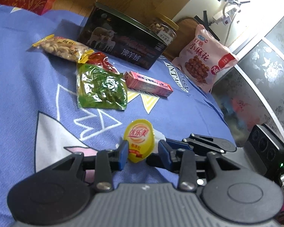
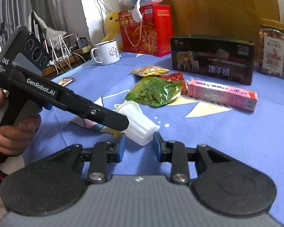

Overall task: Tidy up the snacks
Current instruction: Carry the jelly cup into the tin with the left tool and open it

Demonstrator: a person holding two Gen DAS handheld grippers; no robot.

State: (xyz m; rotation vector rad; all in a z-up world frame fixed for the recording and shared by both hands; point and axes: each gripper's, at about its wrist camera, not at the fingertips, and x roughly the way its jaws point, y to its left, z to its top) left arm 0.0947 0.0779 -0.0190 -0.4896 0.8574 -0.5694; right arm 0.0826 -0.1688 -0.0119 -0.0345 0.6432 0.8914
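Left wrist view: left gripper [image 1: 143, 152] clamps the jelly cup [image 1: 139, 141], which lies toppled on the blue cloth [image 1: 28, 87] nearer than the green packet [image 1: 101, 87].
Right wrist view: right gripper [image 2: 139, 144] brackets the cup's white base; contact seemingly light, grip uncertain.

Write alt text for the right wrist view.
Both grippers meet at a white ribbed jelly cup lying on a blue bedsheet. Behind lie a green snack pouch, a pink box and a dark sheep-print box.
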